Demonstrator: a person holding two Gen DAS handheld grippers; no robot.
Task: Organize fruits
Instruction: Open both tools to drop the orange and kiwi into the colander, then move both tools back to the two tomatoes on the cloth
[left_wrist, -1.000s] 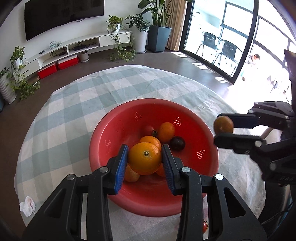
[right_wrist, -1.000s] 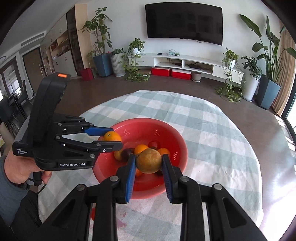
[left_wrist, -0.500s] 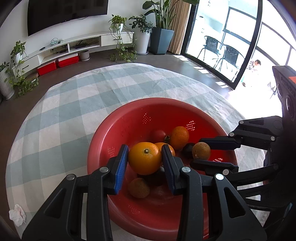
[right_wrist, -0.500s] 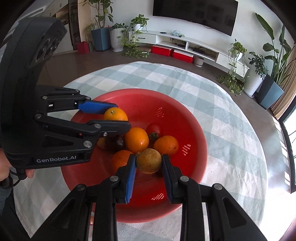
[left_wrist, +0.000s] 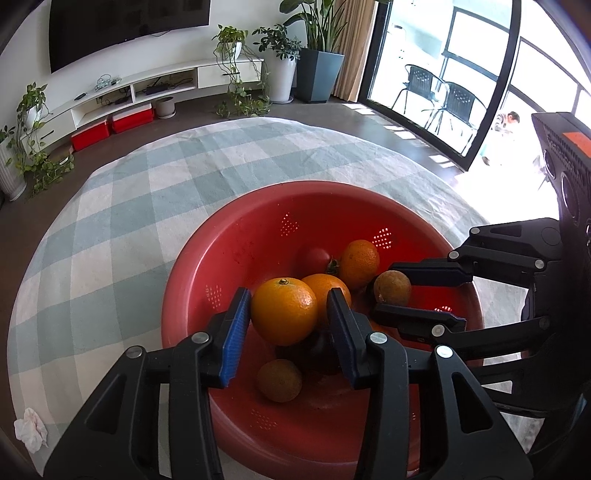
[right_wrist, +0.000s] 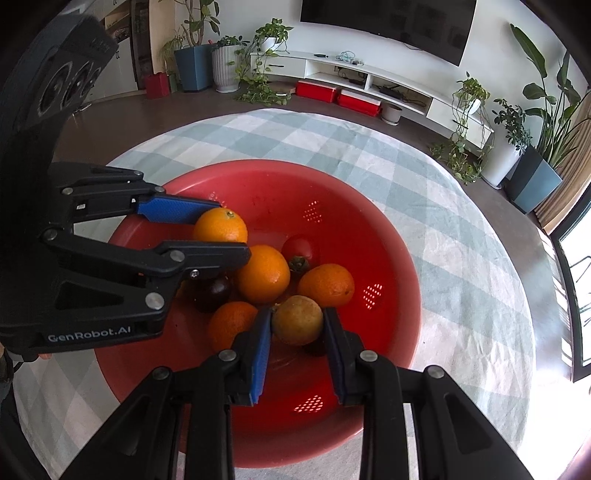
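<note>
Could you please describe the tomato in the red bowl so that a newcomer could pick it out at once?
On the checked cloth sits a red bowl of fruit. The tomato lies toward the bowl's far side, touching two oranges. It is the only glossy red fruit there, with a dark green leafy stalk end; its neighbours are orange, brownish or dark purple.

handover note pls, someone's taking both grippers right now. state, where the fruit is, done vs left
Left hand-held gripper: jaws opening around the big orange, which is over the red basket.
Right hand-held gripper: shut on the brownish round fruit, low over the basket.
In basket: three oranges, a tomato, a dark fruit, another brownish fruit.
Done: both fruits brought to the basket.
Left: finish both releases, withdraw.
</note>
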